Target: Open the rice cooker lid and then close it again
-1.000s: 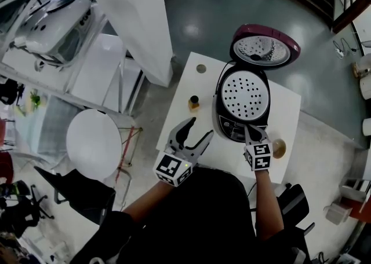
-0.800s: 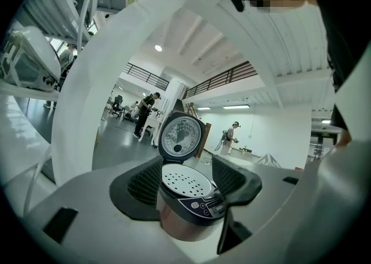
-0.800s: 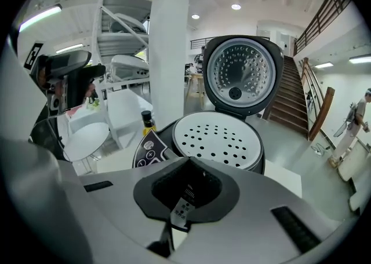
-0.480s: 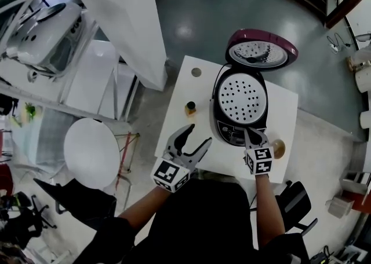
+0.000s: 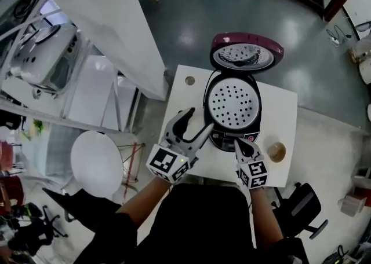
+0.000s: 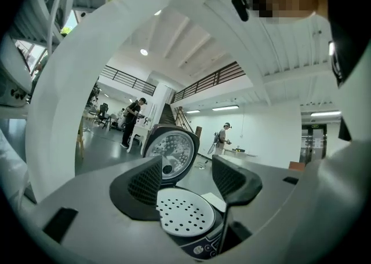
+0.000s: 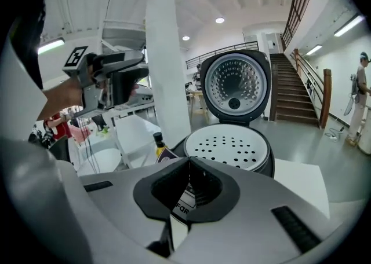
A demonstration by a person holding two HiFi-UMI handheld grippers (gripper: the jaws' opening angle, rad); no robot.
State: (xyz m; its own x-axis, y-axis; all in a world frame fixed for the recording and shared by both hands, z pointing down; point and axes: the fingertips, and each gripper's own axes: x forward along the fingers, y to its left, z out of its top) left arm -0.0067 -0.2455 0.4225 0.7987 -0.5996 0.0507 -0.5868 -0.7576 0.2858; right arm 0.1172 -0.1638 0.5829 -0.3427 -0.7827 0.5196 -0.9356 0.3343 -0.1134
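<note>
Left gripper [image 5: 200, 119]: I'm holding it about level and pointing forward, its jaws standing wide apart.
Right gripper [image 5: 240, 143]: I'm tilting it downward, its jaws pressing together.
Left forearm [image 5: 139, 196]: I'm reaching it forward and inward.
Right forearm [image 5: 259, 209]: I'm holding it straight ahead, close to my body.
</note>
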